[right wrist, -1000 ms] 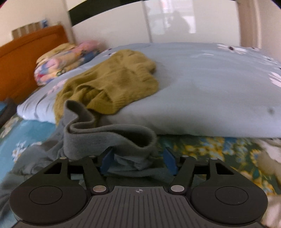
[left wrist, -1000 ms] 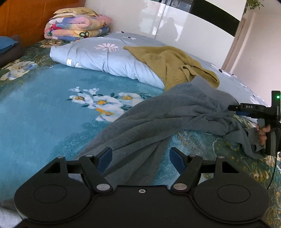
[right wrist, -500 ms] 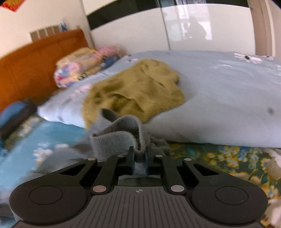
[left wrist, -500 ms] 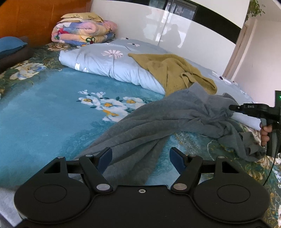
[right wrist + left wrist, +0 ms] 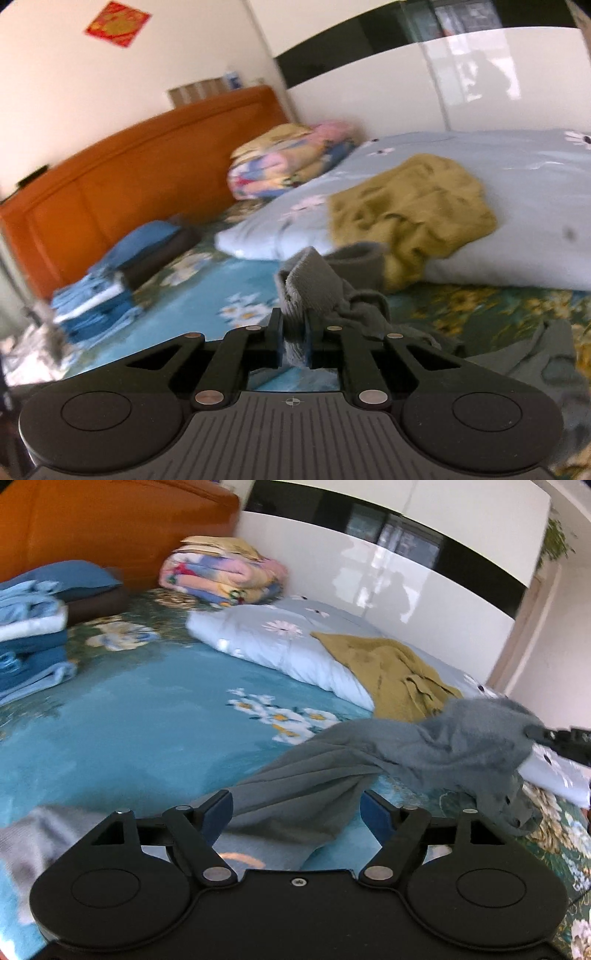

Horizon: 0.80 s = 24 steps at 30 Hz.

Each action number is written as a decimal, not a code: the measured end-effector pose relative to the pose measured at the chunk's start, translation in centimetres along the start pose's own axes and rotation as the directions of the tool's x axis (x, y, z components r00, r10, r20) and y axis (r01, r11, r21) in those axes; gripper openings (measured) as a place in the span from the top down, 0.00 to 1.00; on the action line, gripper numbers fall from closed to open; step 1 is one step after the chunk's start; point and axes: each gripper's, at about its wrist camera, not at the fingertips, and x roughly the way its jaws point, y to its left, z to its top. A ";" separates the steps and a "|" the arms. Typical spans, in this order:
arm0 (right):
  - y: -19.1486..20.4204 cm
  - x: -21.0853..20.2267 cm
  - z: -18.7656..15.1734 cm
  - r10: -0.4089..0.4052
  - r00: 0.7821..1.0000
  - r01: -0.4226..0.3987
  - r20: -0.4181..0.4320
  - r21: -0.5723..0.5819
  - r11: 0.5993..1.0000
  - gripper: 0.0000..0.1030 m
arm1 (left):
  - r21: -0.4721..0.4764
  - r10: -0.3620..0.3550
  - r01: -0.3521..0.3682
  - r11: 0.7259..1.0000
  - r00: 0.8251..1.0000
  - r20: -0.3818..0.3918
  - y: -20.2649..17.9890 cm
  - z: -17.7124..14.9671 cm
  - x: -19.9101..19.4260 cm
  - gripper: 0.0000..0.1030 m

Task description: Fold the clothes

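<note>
A grey garment (image 5: 369, 760) lies stretched across the blue floral bedspread (image 5: 129, 731). My right gripper (image 5: 295, 336) is shut on a bunched edge of the grey garment (image 5: 314, 284) and holds that end off the bed. Its black tip (image 5: 561, 738) shows at the right edge of the left wrist view, with the cloth draped from it. My left gripper (image 5: 299, 812) hovers over the garment's lower end. Its jaws are opening, and the cloth lies below and between them without touching the pads. A mustard sweater (image 5: 391, 672) rests on the duvet behind.
A pale blue duvet (image 5: 288, 646) runs along the white wardrobe (image 5: 406, 576). A folded floral blanket (image 5: 221, 576) sits by the orange headboard (image 5: 110, 528). Folded blue clothes (image 5: 29, 642) are stacked at the left. A light grey cloth (image 5: 37, 834) lies at the near left.
My right gripper closed on the grey garment's edge and lifted it, so the cloth now hangs from it. Both views swung left, bringing the headboard and the blue stack into sight.
</note>
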 end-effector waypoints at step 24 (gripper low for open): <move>8.0 1.7 -13.3 -0.002 0.948 -0.027 -0.319 -0.089 0.996 0.87 | 0.107 -0.171 0.180 0.978 0.981 -0.088 -6.3 -0.1 1.7 0.28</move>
